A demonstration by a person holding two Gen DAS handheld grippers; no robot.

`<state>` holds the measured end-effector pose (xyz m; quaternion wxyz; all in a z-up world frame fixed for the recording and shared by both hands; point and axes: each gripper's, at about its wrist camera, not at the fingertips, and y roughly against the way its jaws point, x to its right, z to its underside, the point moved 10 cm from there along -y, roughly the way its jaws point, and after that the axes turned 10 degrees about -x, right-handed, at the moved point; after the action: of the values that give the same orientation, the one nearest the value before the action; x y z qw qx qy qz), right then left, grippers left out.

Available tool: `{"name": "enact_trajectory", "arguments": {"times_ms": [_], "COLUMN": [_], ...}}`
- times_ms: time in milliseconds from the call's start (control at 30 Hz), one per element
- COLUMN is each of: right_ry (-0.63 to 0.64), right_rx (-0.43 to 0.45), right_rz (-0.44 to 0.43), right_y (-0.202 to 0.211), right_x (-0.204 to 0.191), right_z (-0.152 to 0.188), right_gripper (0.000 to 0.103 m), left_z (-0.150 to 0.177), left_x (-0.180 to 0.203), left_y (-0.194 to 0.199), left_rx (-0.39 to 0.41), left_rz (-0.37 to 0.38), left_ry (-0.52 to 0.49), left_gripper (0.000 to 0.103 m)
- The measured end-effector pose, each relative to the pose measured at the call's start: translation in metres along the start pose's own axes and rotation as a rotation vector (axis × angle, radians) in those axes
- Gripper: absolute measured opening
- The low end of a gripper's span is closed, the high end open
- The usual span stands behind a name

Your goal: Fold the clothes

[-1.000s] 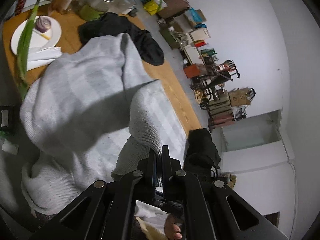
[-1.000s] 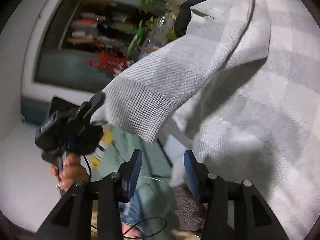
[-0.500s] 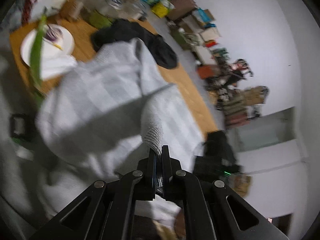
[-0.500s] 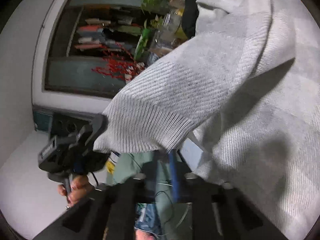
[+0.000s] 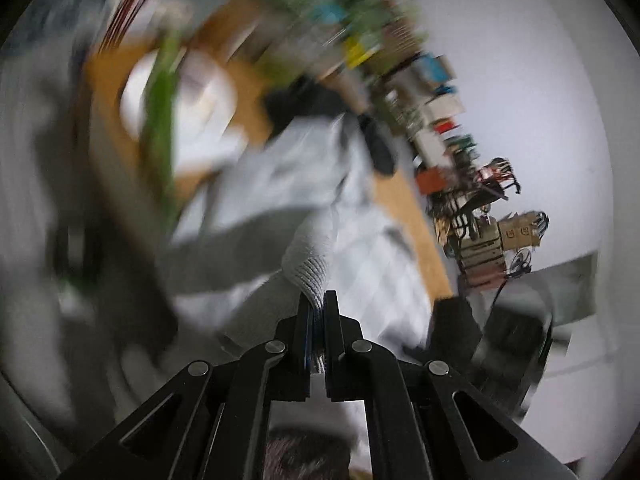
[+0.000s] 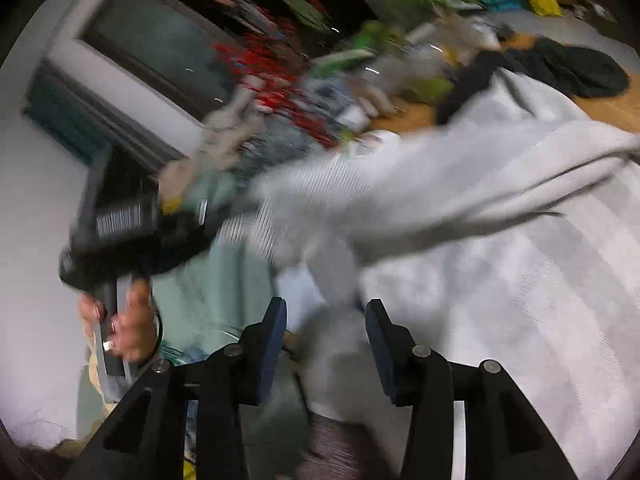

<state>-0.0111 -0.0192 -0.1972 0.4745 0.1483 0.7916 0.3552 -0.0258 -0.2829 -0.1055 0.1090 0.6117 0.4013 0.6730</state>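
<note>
A light grey knit sweater (image 5: pixel 304 168) lies spread over the wooden table (image 5: pixel 404 208). My left gripper (image 5: pixel 318 308) is shut on the ribbed cuff (image 5: pixel 308 276) of one sleeve and holds it lifted above the sweater's body. In the right wrist view the sleeve (image 6: pixel 400 184) stretches from the body (image 6: pixel 520 280) leftward to the left gripper (image 6: pixel 132 232) held in a hand. My right gripper (image 6: pixel 326 320) is open, its jaws either side of a fold at the sweater's near edge, not closed on it. Both views are motion-blurred.
A black garment (image 5: pixel 320 104) (image 6: pixel 560 68) lies at the table's far end. A white plate (image 5: pixel 176 92), green leaves (image 5: pixel 160 120) and jars stand at the back left. Boxes and clutter (image 5: pixel 472 208) line the white wall. A dark shelf (image 6: pixel 200 40) stands behind.
My left gripper has swung the held cuff further across with fast motion. My right gripper, shut half a second ago, is open again and has turned toward the sweater's near edge.
</note>
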Motion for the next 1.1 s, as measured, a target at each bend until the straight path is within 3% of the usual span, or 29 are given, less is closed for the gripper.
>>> {"name": "enact_trajectory", "arguments": {"times_ms": [100, 233, 300, 400, 500, 567, 600, 633, 667, 767, 833, 967, 1100], "right_ry": [-0.121, -0.191, -0.174, -0.086, -0.008, -0.054, -0.098, -0.139, -0.18, -0.146, -0.108, -0.111, -0.26], "right_rx": [0.02, -0.012, -0.044, -0.086, -0.176, -0.231, -0.235, -0.221, -0.205, -0.111, -0.013, 0.04, 0.109], "right_rz": [0.111, 0.554, 0.692, 0.796, 0.842, 0.965, 0.959, 0.914, 0.863, 0.826, 0.845, 0.875, 0.667], "right_y": [0.021, 0.031, 0.022, -0.015, -0.062, -0.079, -0.083, -0.083, -0.082, -0.059, -0.035, -0.004, 0.0], "right_x": [0.064, 0.165, 0.189, 0.19, 0.189, 0.211, 0.219, 0.221, 0.222, 0.207, 0.191, 0.182, 0.194], "right_z": [-0.033, -0.117, -0.147, -0.187, -0.207, -0.217, -0.219, -0.223, -0.226, -0.255, -0.283, -0.327, -0.357], "right_gripper": [0.05, 0.05, 0.05, 0.05, 0.055, 0.042, 0.017, 0.009, 0.009, 0.008, 0.008, 0.008, 0.008], "left_z": [0.023, 0.032, 0.034, 0.03, 0.031, 0.033, 0.034, 0.035, 0.035, 0.031, 0.028, 0.026, 0.018], "left_x": [-0.029, -0.045, -0.053, -0.074, -0.091, -0.099, -0.101, -0.103, -0.103, -0.099, -0.096, -0.089, -0.094], "left_y": [-0.024, -0.032, -0.033, -0.034, -0.04, -0.044, -0.046, -0.047, -0.048, -0.049, -0.047, -0.042, -0.042], "left_rx": [-0.045, -0.037, -0.024, -0.015, -0.036, -0.054, -0.065, -0.077, -0.088, -0.12, -0.133, -0.131, -0.09], "left_rz": [0.045, 0.113, 0.139, 0.127, 0.068, 0.03, 0.007, -0.019, -0.037, -0.088, -0.121, -0.155, -0.138], "left_ry": [0.067, 0.142, 0.177, 0.235, 0.25, 0.248, 0.232, 0.208, 0.189, 0.113, 0.066, 0.001, -0.004], "left_gripper": [0.004, 0.004, 0.004, 0.004, 0.004, 0.004, 0.004, 0.004, 0.004, 0.004, 0.004, 0.004, 0.004]}}
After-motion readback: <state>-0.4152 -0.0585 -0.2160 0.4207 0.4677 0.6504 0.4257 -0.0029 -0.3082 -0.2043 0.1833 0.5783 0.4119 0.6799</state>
